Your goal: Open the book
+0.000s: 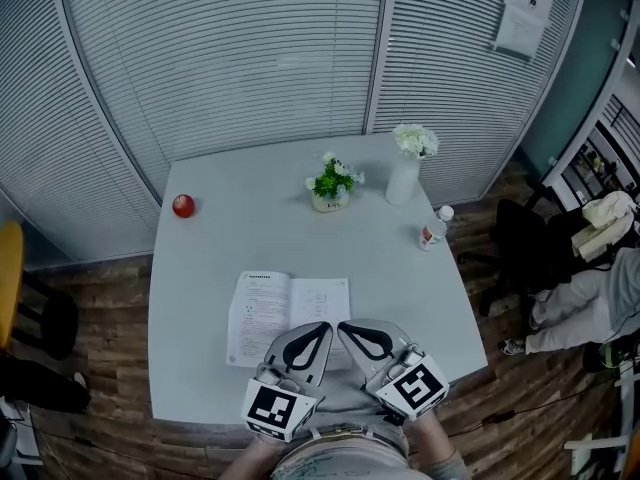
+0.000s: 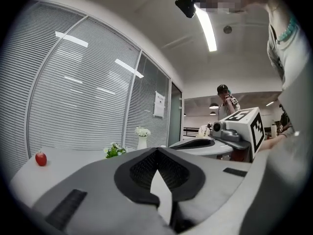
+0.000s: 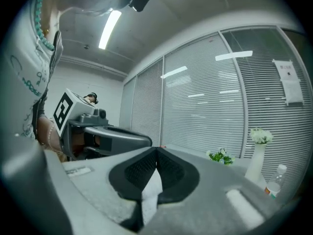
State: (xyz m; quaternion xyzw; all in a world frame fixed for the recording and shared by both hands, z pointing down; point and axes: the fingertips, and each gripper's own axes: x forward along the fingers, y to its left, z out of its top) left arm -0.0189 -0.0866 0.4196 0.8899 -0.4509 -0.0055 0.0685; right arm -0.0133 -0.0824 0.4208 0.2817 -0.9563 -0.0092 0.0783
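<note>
Book open, both grippers empty above it.

Book (image 1: 288, 313) lies flat, thin matte printed pages up, at 6 o'clock on the smooth pale counter (image 1: 250, 238). The left gripper (image 1: 324, 326) and right gripper (image 1: 346, 326) hover over its near edge, fingers closed tip to tip on nothing. Opening looks done; next move would be at most pressing the pages flat. Round red apple (image 1: 183, 205) at 10 o'clock, leafy potted plant (image 1: 331, 183) at 12, slim white vase (image 1: 405, 176) at 1.

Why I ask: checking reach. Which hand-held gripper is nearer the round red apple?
Left. Left hand-held gripper: right of the round red apple, closer in; right hand-held gripper: farther right.
</note>
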